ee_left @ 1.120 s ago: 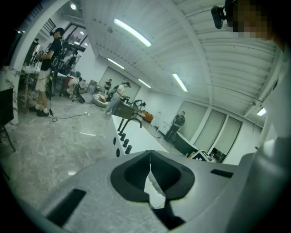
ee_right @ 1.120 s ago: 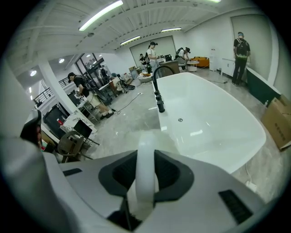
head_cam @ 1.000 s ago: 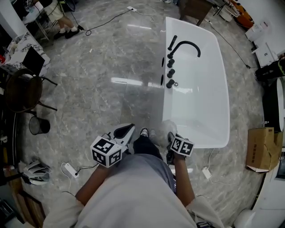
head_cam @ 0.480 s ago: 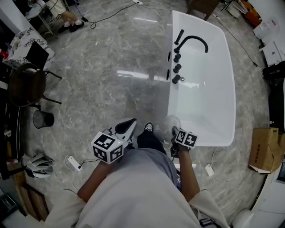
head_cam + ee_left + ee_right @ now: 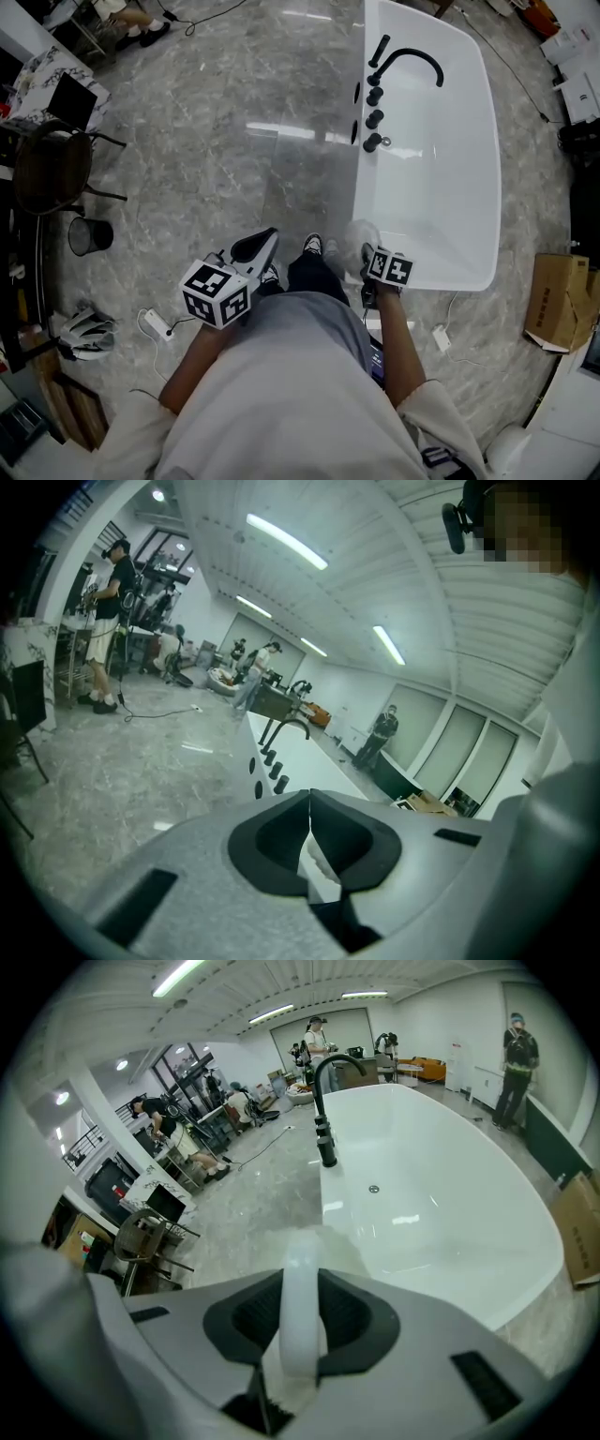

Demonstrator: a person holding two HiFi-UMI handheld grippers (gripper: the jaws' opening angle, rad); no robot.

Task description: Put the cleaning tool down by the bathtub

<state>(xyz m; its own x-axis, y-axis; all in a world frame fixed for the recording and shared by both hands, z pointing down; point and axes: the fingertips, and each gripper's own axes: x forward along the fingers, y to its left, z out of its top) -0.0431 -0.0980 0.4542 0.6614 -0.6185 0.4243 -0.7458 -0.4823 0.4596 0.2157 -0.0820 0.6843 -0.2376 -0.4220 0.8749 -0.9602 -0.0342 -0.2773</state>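
A white bathtub (image 5: 427, 150) with a black faucet (image 5: 408, 58) lies on the grey marble floor, ahead and to the right of me. My right gripper (image 5: 361, 253) is shut on a white, translucent cleaning tool (image 5: 302, 1288), whose pale head (image 5: 359, 239) hangs beside the tub's near left corner. In the right gripper view the tool's handle is clamped between the jaws, with the tub (image 5: 441, 1194) beyond. My left gripper (image 5: 255, 247) is shut, holding nothing, over the floor left of my shoes; its jaws (image 5: 309, 819) meet tip to tip.
A black wire bin (image 5: 89, 235) and a dark chair (image 5: 52, 169) stand at the left. A white power strip with cable (image 5: 155, 325) lies near my left side, another plug (image 5: 441, 337) to the right. A cardboard box (image 5: 558, 305) sits at right. People stand in the distance.
The view has shifted slightly forward toward the tub. Both grippers have kept their places relative to my body, the right one still holding the tool by the tub's corner.
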